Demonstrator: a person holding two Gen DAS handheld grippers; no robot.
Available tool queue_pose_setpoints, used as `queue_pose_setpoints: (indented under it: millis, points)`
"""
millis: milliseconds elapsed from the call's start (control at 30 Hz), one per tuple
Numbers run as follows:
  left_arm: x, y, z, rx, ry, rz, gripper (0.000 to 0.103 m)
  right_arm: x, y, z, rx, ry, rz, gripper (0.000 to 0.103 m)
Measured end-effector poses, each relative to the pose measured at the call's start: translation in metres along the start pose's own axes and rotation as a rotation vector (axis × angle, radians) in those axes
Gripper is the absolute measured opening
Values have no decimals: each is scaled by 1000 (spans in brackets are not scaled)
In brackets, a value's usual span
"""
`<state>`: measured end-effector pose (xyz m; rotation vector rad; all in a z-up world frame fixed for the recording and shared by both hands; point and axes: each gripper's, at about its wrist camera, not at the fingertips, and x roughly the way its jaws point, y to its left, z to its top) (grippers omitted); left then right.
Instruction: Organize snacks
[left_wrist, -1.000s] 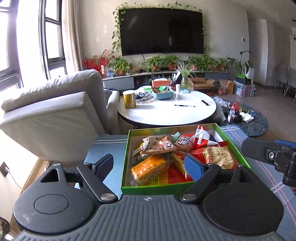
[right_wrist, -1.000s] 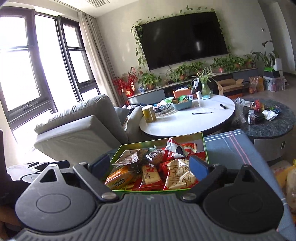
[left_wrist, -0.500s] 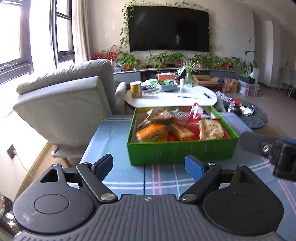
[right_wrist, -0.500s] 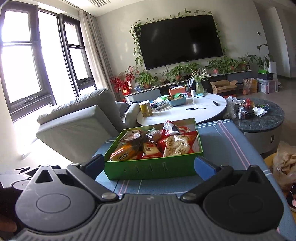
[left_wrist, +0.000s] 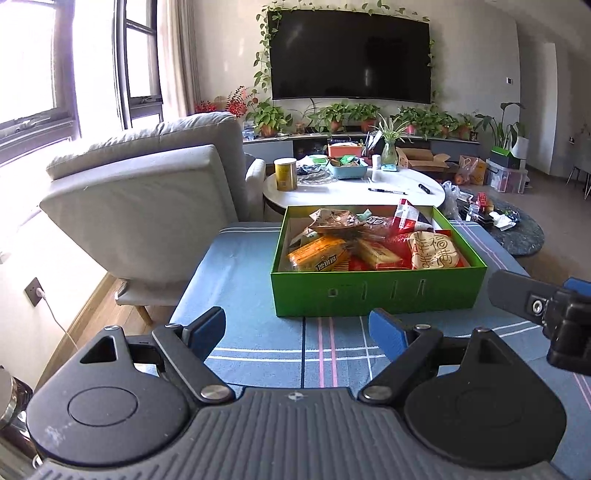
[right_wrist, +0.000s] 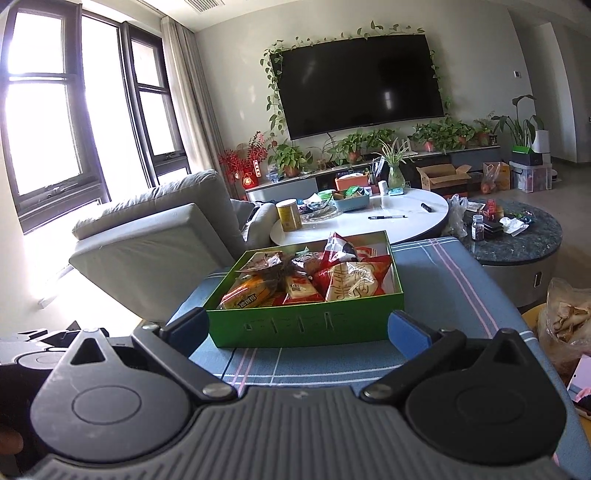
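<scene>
Holding both claws level above the blue plaid cloth, I have the green box straight ahead, just past my fingertips and near the centre of each wrist view. My left gripper is spread wide with nothing between its blue pads, and my right gripper is spread just as wide and equally empty; its dark body also shows at the right edge of the left view.

The snacks sit inside the box: an orange packet at its left front, a pale packet with red characters at its right front, a red-and-white bag standing up behind, and brown wrappers toward the back left. I see no snack lying loose on the cloth in either view.

This fits either a box already filled or one about to be sorted through, so I judge only the handling. If I go back in, I should approach from above the rim, pick a single wrapper by a crimped edge rather than its puffed middle, and close gently so the contents don't crush. Keeping one claw clear of the other matters, since they sit close together.
</scene>
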<state>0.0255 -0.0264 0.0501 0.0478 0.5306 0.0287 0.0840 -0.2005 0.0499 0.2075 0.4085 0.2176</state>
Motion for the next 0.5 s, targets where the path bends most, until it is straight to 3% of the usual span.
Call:
queue_pose_setpoints:
  millis: [500]
  points:
    - [2, 0, -3, -3, 14, -13, 84, 2, 4, -8, -2, 13, 1, 81]
